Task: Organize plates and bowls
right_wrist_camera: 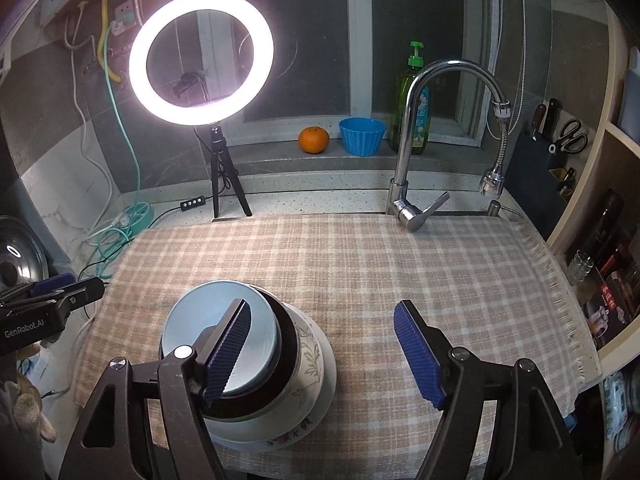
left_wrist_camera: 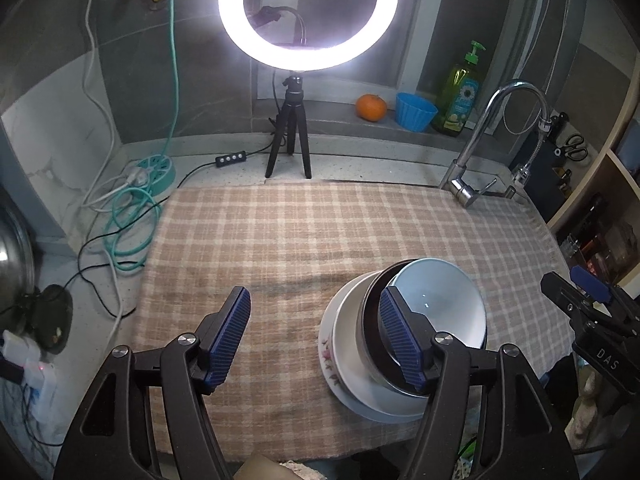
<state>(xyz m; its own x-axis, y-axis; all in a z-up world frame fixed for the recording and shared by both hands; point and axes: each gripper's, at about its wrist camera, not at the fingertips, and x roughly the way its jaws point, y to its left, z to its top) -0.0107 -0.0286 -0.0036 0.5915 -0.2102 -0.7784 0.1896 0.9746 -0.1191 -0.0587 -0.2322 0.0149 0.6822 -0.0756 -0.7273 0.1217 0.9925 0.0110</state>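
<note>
Here, left gripper (left_wrist_camera: 316, 336) agape, right gripper (right_wrist_camera: 322, 354) likewise, seemingly above stacked bowls (left_wrist_camera: 436, 308).

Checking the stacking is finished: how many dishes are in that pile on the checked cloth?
4 visible, nested: pale blue bowl on top, black bowl under it, floral bowl next, white plate at bottom. More may be hidden inside.

Bowls (left_wrist_camera: 436, 300) nest on a plate (left_wrist_camera: 340, 360) on the cloth (left_wrist_camera: 280, 232); faucet (left_wrist_camera: 480, 140) behind.

White lettering "GenRobot.AI" runs along the black body of the left gripper (right_wrist_camera: 52, 300); white "DAS" sits on the black body of the right gripper (left_wrist_camera: 576, 300). The green soap bottle's (right_wrist_camera: 416, 108) label is unreadable.
</note>
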